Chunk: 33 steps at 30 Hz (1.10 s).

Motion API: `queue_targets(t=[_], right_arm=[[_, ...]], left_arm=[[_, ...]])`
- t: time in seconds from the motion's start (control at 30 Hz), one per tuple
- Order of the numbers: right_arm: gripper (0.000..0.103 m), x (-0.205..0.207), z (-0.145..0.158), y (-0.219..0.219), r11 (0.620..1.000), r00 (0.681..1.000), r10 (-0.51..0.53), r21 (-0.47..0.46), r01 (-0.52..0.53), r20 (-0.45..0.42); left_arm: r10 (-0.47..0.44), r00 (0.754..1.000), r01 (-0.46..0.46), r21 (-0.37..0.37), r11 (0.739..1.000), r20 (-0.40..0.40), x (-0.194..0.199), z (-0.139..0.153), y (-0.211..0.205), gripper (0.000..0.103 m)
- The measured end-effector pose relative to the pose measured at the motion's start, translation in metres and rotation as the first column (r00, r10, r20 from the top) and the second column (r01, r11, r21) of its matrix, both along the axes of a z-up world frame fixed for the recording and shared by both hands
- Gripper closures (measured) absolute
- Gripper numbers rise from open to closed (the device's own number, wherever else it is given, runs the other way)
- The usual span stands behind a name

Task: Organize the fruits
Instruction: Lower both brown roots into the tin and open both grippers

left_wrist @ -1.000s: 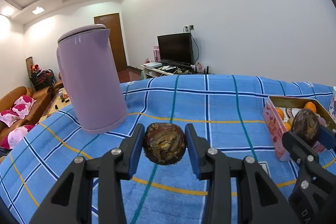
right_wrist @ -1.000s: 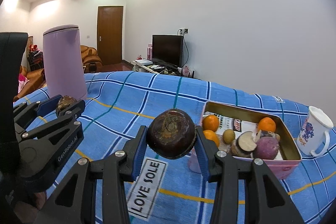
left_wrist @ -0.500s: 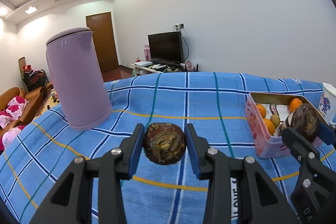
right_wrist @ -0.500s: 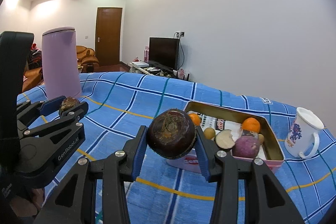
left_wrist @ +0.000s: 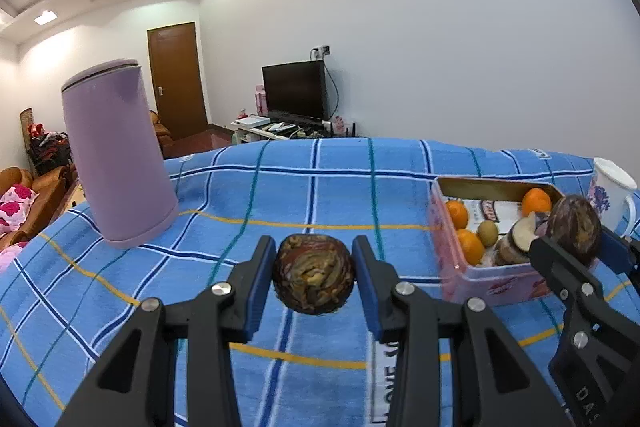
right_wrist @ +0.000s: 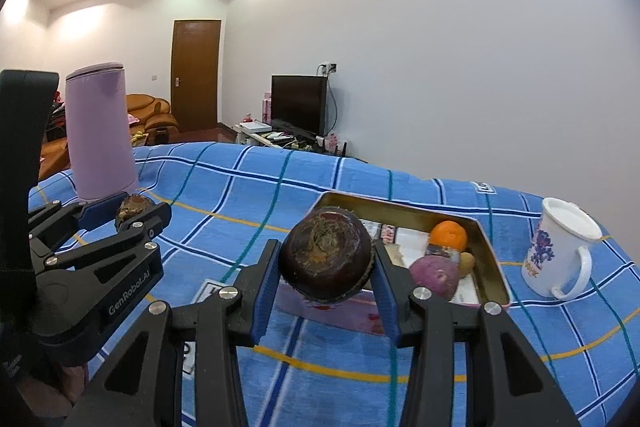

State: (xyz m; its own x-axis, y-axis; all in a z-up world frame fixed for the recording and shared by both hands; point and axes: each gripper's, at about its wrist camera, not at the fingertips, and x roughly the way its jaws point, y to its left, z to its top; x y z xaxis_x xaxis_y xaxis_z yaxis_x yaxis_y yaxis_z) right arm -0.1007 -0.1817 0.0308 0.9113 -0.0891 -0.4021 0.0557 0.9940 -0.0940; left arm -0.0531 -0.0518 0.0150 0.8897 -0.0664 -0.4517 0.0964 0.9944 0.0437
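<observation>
My left gripper [left_wrist: 314, 277] is shut on a dark brown mottled round fruit [left_wrist: 313, 273], held above the blue checked cloth. My right gripper [right_wrist: 326, 263] is shut on a larger dark brown round fruit [right_wrist: 326, 261], just in front of the pink tin box [right_wrist: 492, 267]. The box holds an orange [right_wrist: 448, 235], a purple round fruit [right_wrist: 434, 275] and a small brownish one [right_wrist: 466, 261]. In the left wrist view the box [left_wrist: 480, 277] shows oranges [left_wrist: 536, 201], a kiwi-like fruit [left_wrist: 487, 231] and a cut piece [left_wrist: 520, 233]; the right gripper [left_wrist: 576, 231] with its fruit stands before it.
A tall lilac kettle [left_wrist: 116, 163] stands on the cloth at the left. A white printed mug [right_wrist: 560, 251] sits right of the box. The blue checked cloth [left_wrist: 320, 187] covers the whole table. A TV, a door and sofas lie beyond.
Both grippers have moved rightward across the table with their fruits still held; the pink box and mug have come closer and more central, and the kettle has drifted away to the left.
</observation>
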Motion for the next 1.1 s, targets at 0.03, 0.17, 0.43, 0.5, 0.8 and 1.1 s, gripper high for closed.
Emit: queue_targets(t=[0.03, 0.17, 0.43, 0.5, 0.8, 1.1], right_arm=[[0.057, -0.001, 0.001, -0.003, 1.000, 1.000, -0.005, 0.002, 0.005, 0.004], [0.057, -0.004, 0.005, -0.016, 0.999, 0.999, -0.031, 0.027, 0.030, 0.027], [0.057, -0.008, 0.013, -0.041, 0.995, 0.995, -0.086, 0.058, 0.083, 0.056], [0.057, -0.010, 0.015, -0.049, 0.992, 0.992, -0.108, 0.066, 0.104, 0.064], [0.057, -0.017, 0.021, -0.093, 0.972, 0.971, -0.225, 0.084, 0.219, 0.078], [0.057, 0.000, 0.022, -0.144, 0.949, 0.958, -0.285, 0.135, 0.286, -0.028]], left_arm=[[-0.004, 1.000, 0.004, -0.005, 1.000, 0.003, 0.000, 0.001, -0.002, 0.061], [-0.021, 1.000, 0.021, -0.012, 1.000, 0.017, -0.003, 0.006, -0.012, 0.061], [-0.069, 0.996, 0.069, -0.009, 0.998, 0.060, -0.005, 0.021, -0.035, 0.061], [-0.084, 0.993, 0.084, -0.005, 0.996, 0.077, -0.006, 0.025, -0.041, 0.061], [-0.171, 0.981, 0.172, 0.000, 0.985, 0.089, -0.003, 0.033, -0.074, 0.061], [-0.266, 0.963, 0.267, -0.018, 0.964, 0.045, 0.019, 0.034, -0.118, 0.061]])
